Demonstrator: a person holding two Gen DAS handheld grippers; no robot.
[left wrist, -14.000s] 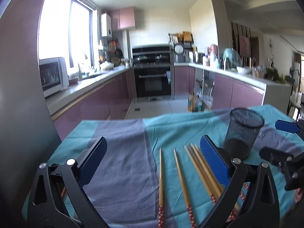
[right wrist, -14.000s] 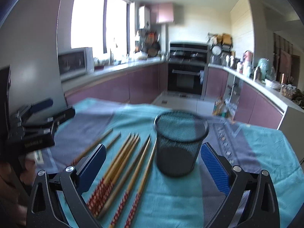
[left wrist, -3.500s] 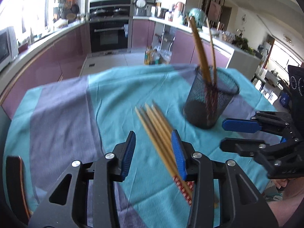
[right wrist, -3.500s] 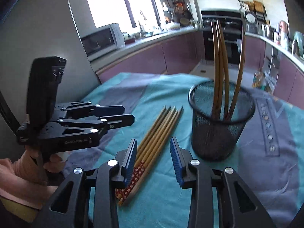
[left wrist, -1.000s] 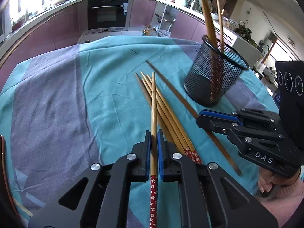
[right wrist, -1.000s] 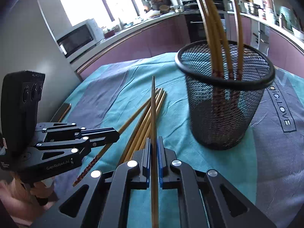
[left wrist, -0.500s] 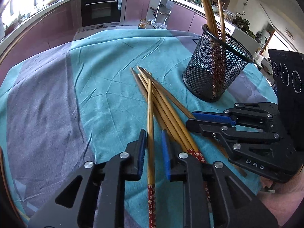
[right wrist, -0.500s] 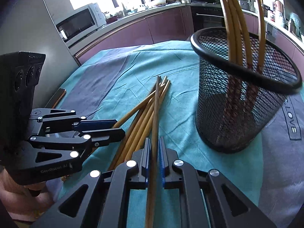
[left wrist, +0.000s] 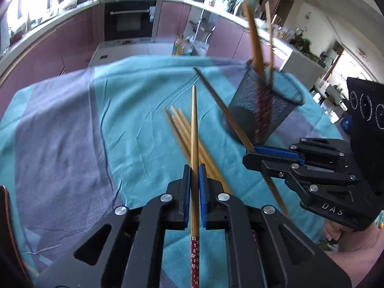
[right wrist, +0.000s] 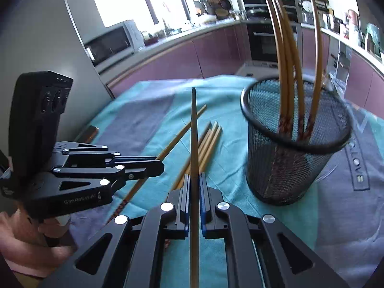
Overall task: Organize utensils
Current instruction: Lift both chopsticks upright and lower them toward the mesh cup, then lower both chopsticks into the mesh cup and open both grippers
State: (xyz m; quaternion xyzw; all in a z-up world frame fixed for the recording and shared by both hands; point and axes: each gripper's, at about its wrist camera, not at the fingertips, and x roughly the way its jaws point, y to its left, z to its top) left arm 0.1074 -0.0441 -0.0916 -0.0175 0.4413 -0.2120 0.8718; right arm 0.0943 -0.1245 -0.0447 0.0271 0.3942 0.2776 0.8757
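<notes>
My left gripper (left wrist: 194, 175) is shut on one wooden chopstick (left wrist: 194, 129) with a red patterned end, lifted above the teal cloth. My right gripper (right wrist: 194, 182) is shut on another chopstick (right wrist: 194, 129), also lifted; it shows from the side in the left wrist view (left wrist: 249, 153). The left gripper shows at the left of the right wrist view (right wrist: 158, 165). A black mesh cup (right wrist: 292, 144) holding several chopsticks stands ahead to the right; it also shows in the left wrist view (left wrist: 261, 110). Several loose chopsticks (right wrist: 206, 144) lie on the cloth between the grippers.
A teal and purple cloth (left wrist: 72, 124) covers the table. A kitchen counter with a microwave (right wrist: 110, 43) and an oven (left wrist: 129, 21) lies beyond the table's far edge. A dark wooden edge (left wrist: 7, 216) shows at far left.
My left gripper has closed on its chopstick and lifted it off the cloth. My right gripper has risen and pulled back from the cup with its chopstick.
</notes>
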